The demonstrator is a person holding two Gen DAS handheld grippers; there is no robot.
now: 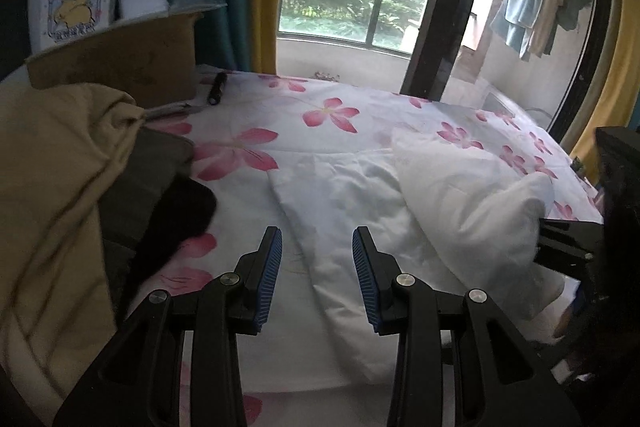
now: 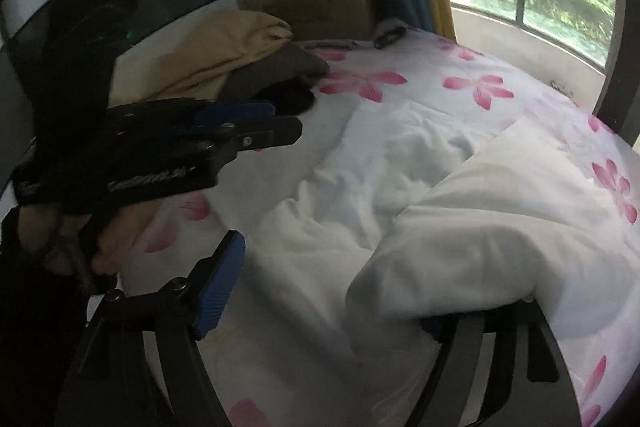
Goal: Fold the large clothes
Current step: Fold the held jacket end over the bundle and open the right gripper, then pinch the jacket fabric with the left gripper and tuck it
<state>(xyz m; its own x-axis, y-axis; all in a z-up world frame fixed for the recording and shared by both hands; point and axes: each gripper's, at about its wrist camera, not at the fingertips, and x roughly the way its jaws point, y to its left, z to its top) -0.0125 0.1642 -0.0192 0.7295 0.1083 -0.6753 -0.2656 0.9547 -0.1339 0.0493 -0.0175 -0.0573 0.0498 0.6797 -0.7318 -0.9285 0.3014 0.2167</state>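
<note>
A large white garment (image 1: 360, 211) lies crumpled on the flowered bed sheet (image 1: 320, 115). My left gripper (image 1: 317, 239) hovers just above its near edge, open, with nothing between the blue pads (image 1: 268, 279). Seen from the right wrist, the left gripper (image 2: 286, 123) reaches in from the left. My right gripper (image 2: 320, 279) stands wide open over the garment (image 2: 400, 167). A thick fold (image 2: 480, 247) drapes over its right finger and hides the tip; the left finger's pad (image 2: 220, 283) is bare. In the left wrist view the right gripper (image 1: 560, 239) sits under that fold at the right edge.
A pile of tan (image 1: 60, 167), grey and black clothes lies on the bed's left. Behind it stands a cardboard box (image 1: 120, 67), with a black flashlight (image 1: 217, 89) beside it. A window with curtains is beyond the bed. A hand (image 2: 112, 247) holds the left gripper.
</note>
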